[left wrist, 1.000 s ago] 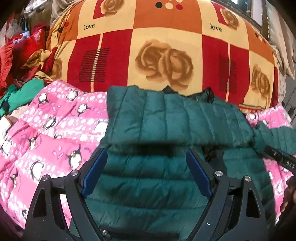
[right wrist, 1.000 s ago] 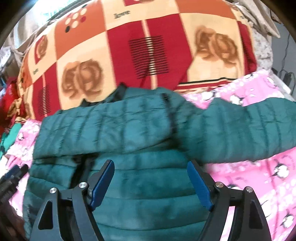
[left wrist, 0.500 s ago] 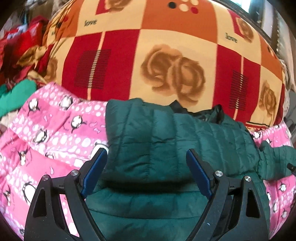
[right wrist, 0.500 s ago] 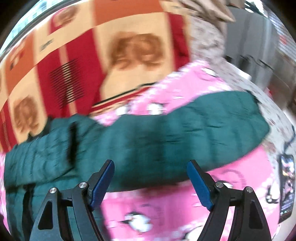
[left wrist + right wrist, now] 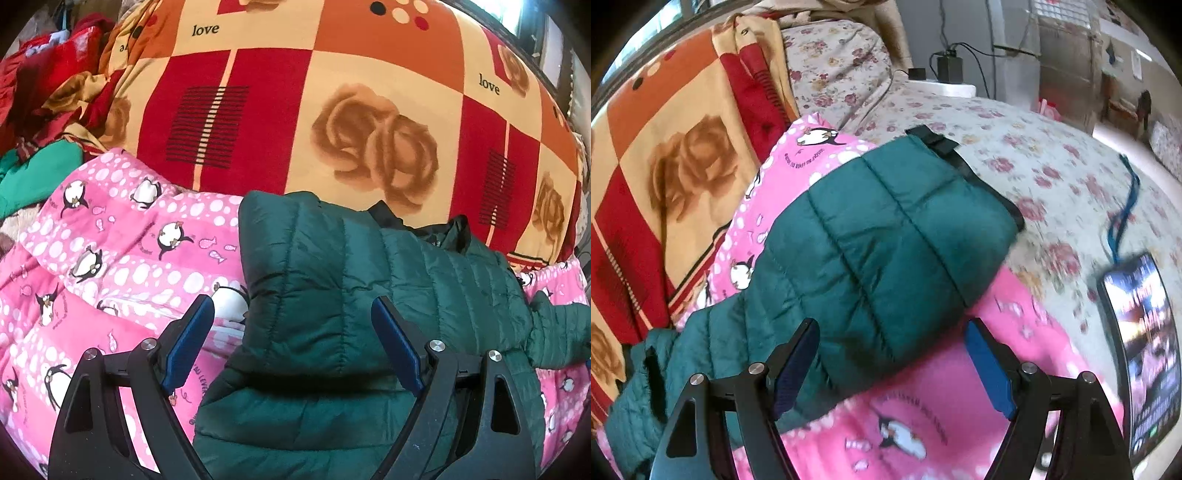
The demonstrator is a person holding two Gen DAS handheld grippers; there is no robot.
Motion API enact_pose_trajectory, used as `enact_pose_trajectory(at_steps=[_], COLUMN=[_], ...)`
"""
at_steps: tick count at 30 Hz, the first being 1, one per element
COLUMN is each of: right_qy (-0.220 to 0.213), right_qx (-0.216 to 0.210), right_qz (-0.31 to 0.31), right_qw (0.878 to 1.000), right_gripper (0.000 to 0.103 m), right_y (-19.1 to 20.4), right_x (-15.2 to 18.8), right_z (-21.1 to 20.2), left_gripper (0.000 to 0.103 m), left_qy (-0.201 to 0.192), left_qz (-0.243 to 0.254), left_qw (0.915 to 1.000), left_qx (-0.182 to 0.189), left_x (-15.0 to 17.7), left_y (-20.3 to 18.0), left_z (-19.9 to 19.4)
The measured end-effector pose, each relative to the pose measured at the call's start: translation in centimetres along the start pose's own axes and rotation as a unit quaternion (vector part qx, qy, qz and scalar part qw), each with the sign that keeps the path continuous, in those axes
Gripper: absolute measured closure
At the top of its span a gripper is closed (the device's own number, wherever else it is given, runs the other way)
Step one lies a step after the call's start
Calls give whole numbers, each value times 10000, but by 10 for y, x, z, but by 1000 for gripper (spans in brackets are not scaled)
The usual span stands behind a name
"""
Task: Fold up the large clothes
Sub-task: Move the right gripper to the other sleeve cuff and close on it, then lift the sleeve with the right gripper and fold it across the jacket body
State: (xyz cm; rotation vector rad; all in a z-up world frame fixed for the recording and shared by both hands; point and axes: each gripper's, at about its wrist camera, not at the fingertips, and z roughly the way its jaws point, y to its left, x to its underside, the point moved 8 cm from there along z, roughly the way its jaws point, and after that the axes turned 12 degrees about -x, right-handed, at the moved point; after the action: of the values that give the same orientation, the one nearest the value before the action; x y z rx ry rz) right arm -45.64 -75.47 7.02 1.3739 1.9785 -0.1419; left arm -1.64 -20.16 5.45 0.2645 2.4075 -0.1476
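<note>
Showing only rightward: phone (image 5: 1141,354)

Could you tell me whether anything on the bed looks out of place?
Yes: a lit phone on a blue lanyard lies on the floral sheet, close to the dark green quilted puffer jacket's outstretched sleeve, where folding could sweep it.
</note>
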Motion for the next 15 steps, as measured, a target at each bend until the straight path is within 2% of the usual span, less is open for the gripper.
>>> enact_pose_trajectory(at_steps=[6,11,13,15], right_qy=[-71,-302,-340,-334], right_qx=[131,43,0,9], right_qz=[273,504,395,163], right_qw=[9995,9983,9986,9993], right_gripper=[23,23,34,56], right_y=[-7,-18,-17,-12], right_x=[-19,-25,-27,-27], right_z=[19,26,27,24], left_gripper=[16,16,16,16], left_qy=[24,47,64,77], left_qz=[59,125,109,100], left_qw=[10000,9999,9999,9998], left_qx=[-62,-95,-108,-124], left_x=[3,6,6,6], left_y=[-3,-4,-4,-3], left_z=[7,12,14,15])
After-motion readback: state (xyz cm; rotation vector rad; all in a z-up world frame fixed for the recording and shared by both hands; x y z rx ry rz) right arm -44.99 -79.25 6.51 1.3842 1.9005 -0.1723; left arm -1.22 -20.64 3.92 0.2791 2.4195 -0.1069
